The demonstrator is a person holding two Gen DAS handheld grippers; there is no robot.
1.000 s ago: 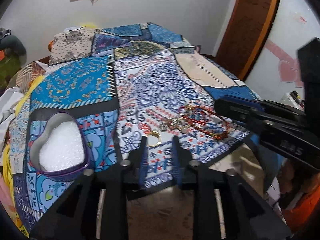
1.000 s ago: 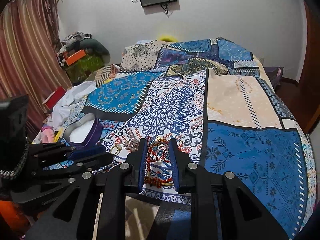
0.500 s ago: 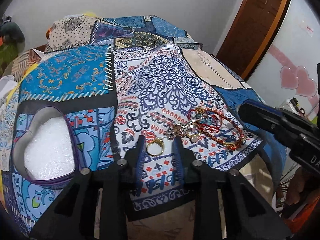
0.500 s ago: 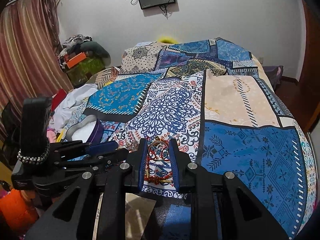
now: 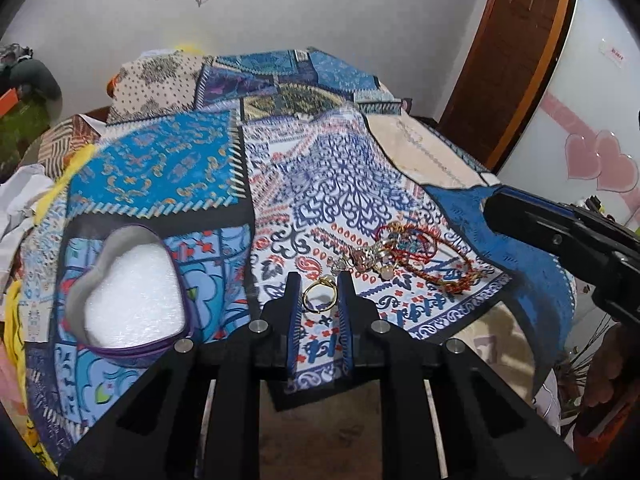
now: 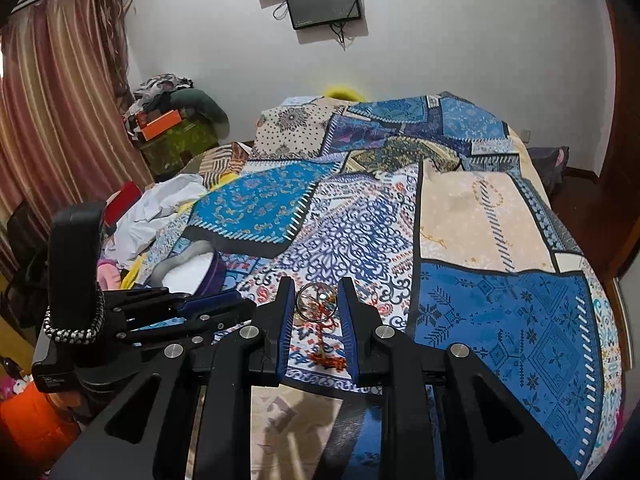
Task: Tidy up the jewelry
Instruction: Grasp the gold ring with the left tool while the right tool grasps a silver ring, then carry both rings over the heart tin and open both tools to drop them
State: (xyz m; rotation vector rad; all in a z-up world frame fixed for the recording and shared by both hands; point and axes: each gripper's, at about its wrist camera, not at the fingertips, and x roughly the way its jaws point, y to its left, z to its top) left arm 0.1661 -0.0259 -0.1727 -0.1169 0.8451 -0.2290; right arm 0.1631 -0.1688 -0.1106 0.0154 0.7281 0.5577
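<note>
A gold ring (image 5: 319, 295) lies on the patterned bedspread between the tips of my open left gripper (image 5: 319, 280). A pile of red bead bracelets and small charms (image 5: 416, 255) lies just right of it. A purple heart-shaped box (image 5: 128, 300) with white foam inside sits open at the left. My right gripper (image 6: 312, 286) is open, with the red bracelets and a thin ring (image 6: 316, 304) between its fingers. The left gripper (image 6: 192, 312) shows at the left in the right wrist view, with the box (image 6: 192, 270) behind it.
The bedspread's front edge (image 5: 320, 384) hangs over the mattress just under the jewelry. Clothes and boxes (image 6: 168, 128) are piled left of the bed. A wooden door (image 5: 504, 60) stands at the right. Pillows (image 6: 304, 124) lie at the far end.
My left gripper has moved forward, so the gold ring now lies between its fingertips. My right gripper has dropped lower over the bracelet pile.
</note>
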